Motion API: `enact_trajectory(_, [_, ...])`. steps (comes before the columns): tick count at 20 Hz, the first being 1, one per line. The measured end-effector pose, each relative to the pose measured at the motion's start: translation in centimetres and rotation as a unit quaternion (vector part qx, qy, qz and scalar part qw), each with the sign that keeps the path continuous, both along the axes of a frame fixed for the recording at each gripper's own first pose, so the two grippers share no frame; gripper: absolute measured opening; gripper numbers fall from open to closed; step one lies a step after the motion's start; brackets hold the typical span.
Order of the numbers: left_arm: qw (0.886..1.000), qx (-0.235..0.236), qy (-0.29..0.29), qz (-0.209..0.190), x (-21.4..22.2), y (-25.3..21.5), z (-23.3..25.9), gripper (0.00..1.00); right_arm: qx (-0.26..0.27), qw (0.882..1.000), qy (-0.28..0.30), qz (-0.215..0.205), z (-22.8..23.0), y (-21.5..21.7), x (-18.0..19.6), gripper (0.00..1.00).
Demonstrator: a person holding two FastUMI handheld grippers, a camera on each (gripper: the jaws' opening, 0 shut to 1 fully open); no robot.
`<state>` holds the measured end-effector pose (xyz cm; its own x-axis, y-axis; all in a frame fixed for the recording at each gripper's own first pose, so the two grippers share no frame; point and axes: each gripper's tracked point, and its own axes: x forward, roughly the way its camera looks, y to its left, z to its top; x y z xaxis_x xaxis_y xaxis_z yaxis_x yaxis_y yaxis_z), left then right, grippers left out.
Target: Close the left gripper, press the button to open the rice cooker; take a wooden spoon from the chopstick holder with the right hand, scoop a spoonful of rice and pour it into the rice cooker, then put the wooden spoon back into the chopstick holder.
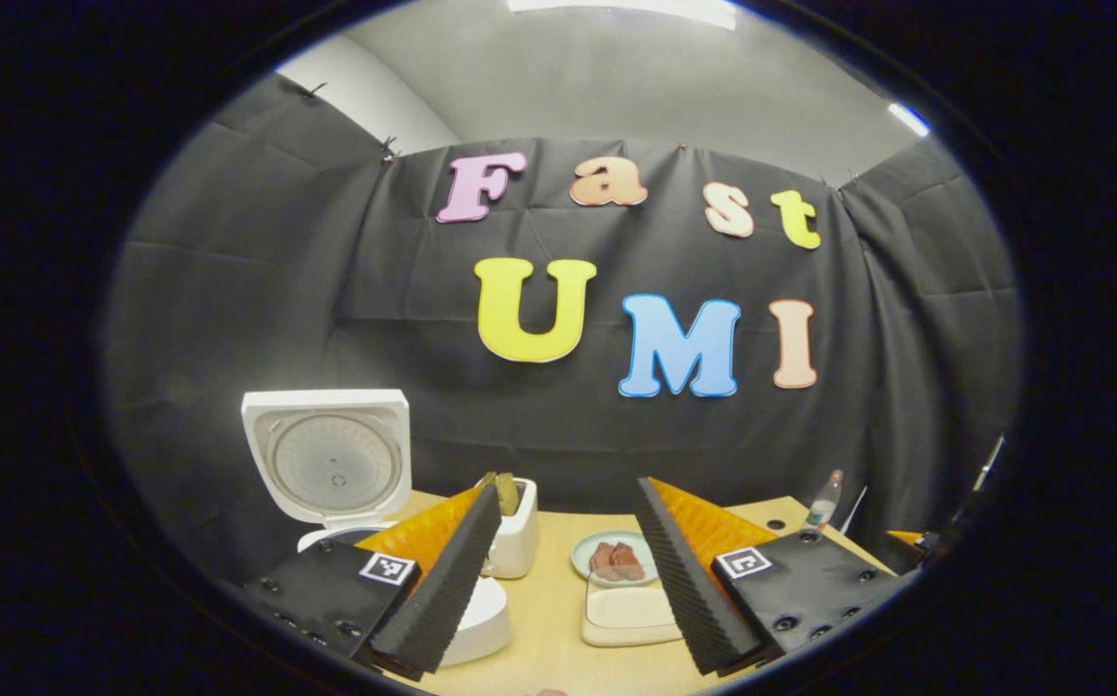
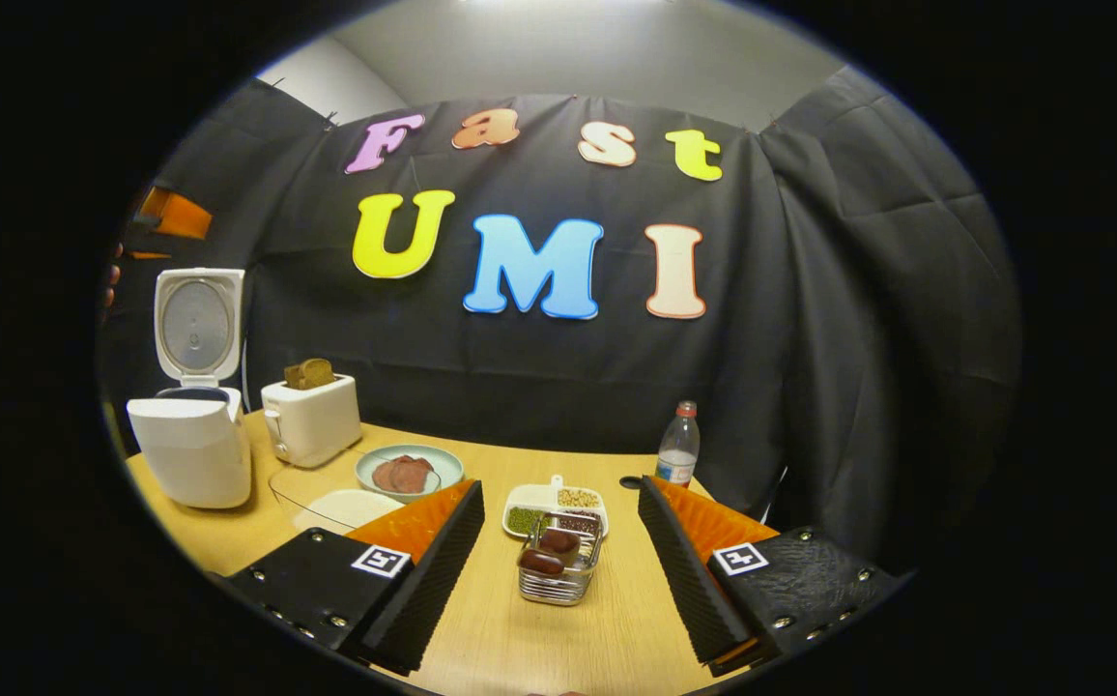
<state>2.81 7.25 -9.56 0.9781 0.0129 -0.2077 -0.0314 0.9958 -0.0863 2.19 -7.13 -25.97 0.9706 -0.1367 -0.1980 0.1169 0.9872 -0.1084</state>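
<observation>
The white rice cooker (image 2: 193, 449) stands at the table's left with its lid (image 2: 196, 324) raised; in the left gripper view the lid (image 1: 327, 464) rises above my left finger, which hides most of the body. A metal chopstick holder (image 2: 558, 563) with wooden spoons (image 2: 544, 561) stands just ahead of my right gripper (image 2: 560, 488), between its open fingers and apart from both. Behind the holder is a white divided dish of grains (image 2: 556, 501). My left gripper (image 1: 568, 485) is open and holds nothing. It also appears high at the left (image 2: 172, 217), above the cooker, with a hand (image 2: 112, 285) behind it.
A white toaster (image 2: 312, 420) with bread sits right of the cooker. A pale plate of meat (image 2: 409, 471) and a white tray (image 2: 351, 507) lie in front of it. A water bottle (image 2: 679, 445) stands at the back right of the wooden table (image 2: 520, 638).
</observation>
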Motion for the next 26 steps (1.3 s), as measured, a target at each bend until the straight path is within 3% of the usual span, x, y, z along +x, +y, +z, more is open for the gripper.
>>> enact_trajectory(2, [1.0,-0.003,0.016,-0.007,0.5,-0.5,-1.8,0.97,0.004,1.0,0.01,-0.014,-3.2,-0.5,1.6,0.98])
enact_trajectory(3, [1.0,-0.003,0.024,-0.009,0.4,-0.7,-2.8,0.92,-0.002,1.0,0.01,-0.017,-4.3,-0.5,2.3,0.99])
enact_trajectory(4, [0.999,0.0,0.032,-0.01,0.6,-0.8,-3.9,0.97,-0.007,1.0,0.009,-0.018,-5.3,-0.6,3.0,0.99])
enact_trajectory(7, [0.998,0.004,0.062,-0.014,0.2,-1.1,-6.7,1.0,-0.009,0.999,0.007,-0.039,-7.3,-1.7,4.9,0.98])
enact_trajectory(8, [0.997,0.006,0.07,-0.017,-0.1,-1.2,-7.5,0.98,-0.007,0.999,-0.002,-0.049,-7.1,-2.4,5.3,0.94])
enact_trajectory(9, [0.997,0.011,0.079,-0.018,-0.2,-1.3,-8.1,0.98,-0.007,0.998,-0.014,-0.06,-6.4,-3.0,5.5,0.8])
enact_trajectory(10, [0.996,0.016,0.085,-0.02,-0.2,-1.3,-8.6,0.98,-0.007,0.997,-0.028,-0.071,-5.5,-3.5,5.4,0.72])
enact_trajectory(11, [0.996,0.017,0.087,-0.023,-0.2,-1.4,-8.7,0.93,-0.004,0.997,-0.037,-0.073,-5.5,-3.9,6.0,0.56])
enact_trajectory(13, [0.996,0.018,0.087,-0.029,0.0,-1.9,-8.7,1.0,0.019,0.998,-0.037,-0.047,-5.7,-3.1,6.8,0.51])
enact_trajectory(15, [0.996,0.017,0.084,-0.034,0.4,-2.5,-8.6,0.97,0.027,0.998,-0.04,-0.025,-5.2,-2.2,7.3,0.43])
enact_trajectory(17, [0.996,0.014,0.083,-0.04,0.4,-3.2,-8.7,0.92,0.032,0.999,-0.038,-0.019,-5.1,-2.3,8.2,0.24])
enact_trajectory(19, [0.996,0.013,0.082,-0.044,0.4,-3.9,-8.7,0.92,0.054,0.998,-0.029,-0.013,-4.9,-2.3,8.7,0.24])
enact_trajectory(20, [0.995,0.013,0.082,-0.046,0.2,-4.0,-8.7,0.92,0.061,0.998,-0.022,-0.002,-5.1,-2.0,9.3,0.18])
enact_trajectory(26, [0.998,0.0,0.046,-0.034,0.4,-3.8,-6.7,0.98,0.093,0.995,-0.019,0.02,-2.1,-2.1,9.3,0.16])
